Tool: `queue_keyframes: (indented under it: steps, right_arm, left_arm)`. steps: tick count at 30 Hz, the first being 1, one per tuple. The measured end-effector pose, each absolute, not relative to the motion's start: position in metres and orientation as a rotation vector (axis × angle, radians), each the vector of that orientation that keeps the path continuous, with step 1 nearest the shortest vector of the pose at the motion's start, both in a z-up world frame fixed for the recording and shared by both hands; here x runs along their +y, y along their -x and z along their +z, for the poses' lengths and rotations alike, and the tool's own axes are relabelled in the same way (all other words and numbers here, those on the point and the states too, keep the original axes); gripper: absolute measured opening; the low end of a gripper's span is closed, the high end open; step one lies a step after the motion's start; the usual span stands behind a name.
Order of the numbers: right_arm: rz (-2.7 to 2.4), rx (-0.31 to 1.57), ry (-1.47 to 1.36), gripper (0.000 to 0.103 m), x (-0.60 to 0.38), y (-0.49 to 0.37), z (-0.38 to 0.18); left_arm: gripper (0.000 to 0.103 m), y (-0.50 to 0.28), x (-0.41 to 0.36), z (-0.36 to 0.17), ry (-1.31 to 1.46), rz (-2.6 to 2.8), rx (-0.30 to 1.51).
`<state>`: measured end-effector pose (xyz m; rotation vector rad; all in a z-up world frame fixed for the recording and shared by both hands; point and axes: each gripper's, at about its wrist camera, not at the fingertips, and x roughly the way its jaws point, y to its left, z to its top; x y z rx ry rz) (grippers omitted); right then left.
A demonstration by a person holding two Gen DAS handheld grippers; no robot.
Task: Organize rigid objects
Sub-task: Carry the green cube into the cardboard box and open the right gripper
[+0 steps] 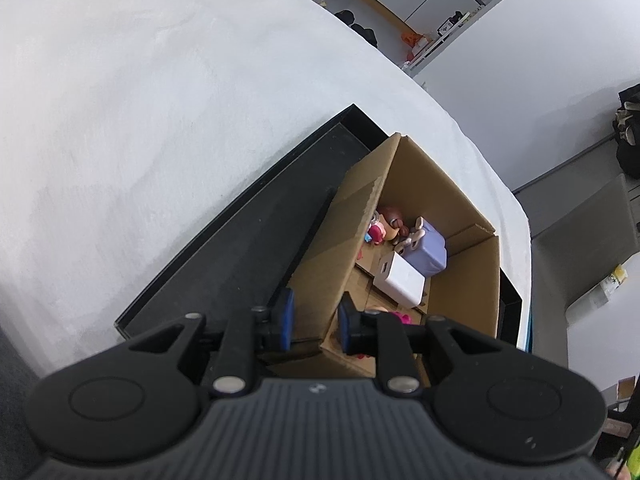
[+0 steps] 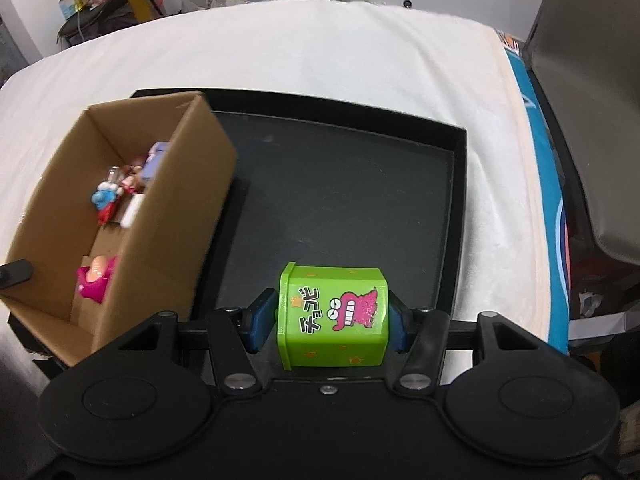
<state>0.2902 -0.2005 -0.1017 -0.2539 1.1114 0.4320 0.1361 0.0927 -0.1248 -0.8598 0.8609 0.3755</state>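
Gripping the near wall of the cardboard box [image 1: 348,240], the left gripper [image 1: 314,322] has its blue pads nearly closed, one outside and one inside the wall. Inside the box, seen from the left wrist, a white charger block [image 1: 400,282] lies beside a lilac block [image 1: 428,250], with a small doll figure [image 1: 386,224] behind them toward the far end. From the right wrist view a blue-headed toy [image 2: 106,196] and a pink toy [image 2: 94,280] also lie in the box, the pink one nearer the grippers. The box stands at the left end of a black tray [image 2: 456,216], and the tray rests on a white cloth-covered desk [image 2: 320,52]. To the right of the box, the right gripper [image 2: 328,320] holds a green toy bin [image 2: 334,316] on its side between its pads, lifted over the bare floor of the tray; a pink cartoon creature shows on its upper face.
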Motion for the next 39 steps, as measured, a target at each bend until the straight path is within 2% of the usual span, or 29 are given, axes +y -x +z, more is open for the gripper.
queue_keyframes:
  steps: [17,33,39]
  right_arm:
    - [0.523,0.960,0.284,0.054,-0.120,-0.273,-0.033]
    - [0.596,1.053,0.074,0.055,-0.071,-0.274,-0.055]
    - [0.637,1.032,-0.026,0.059,-0.072,-0.271,-0.051]
  left_arm:
    - [0.022,-0.133,0.097,-0.128,0.879,0.323,0.867]
    - [0.022,-0.133,0.103,-0.131,0.897,0.283,0.878]
    - [0.022,-0.136,0.104,-0.134,0.905,0.283,0.881]
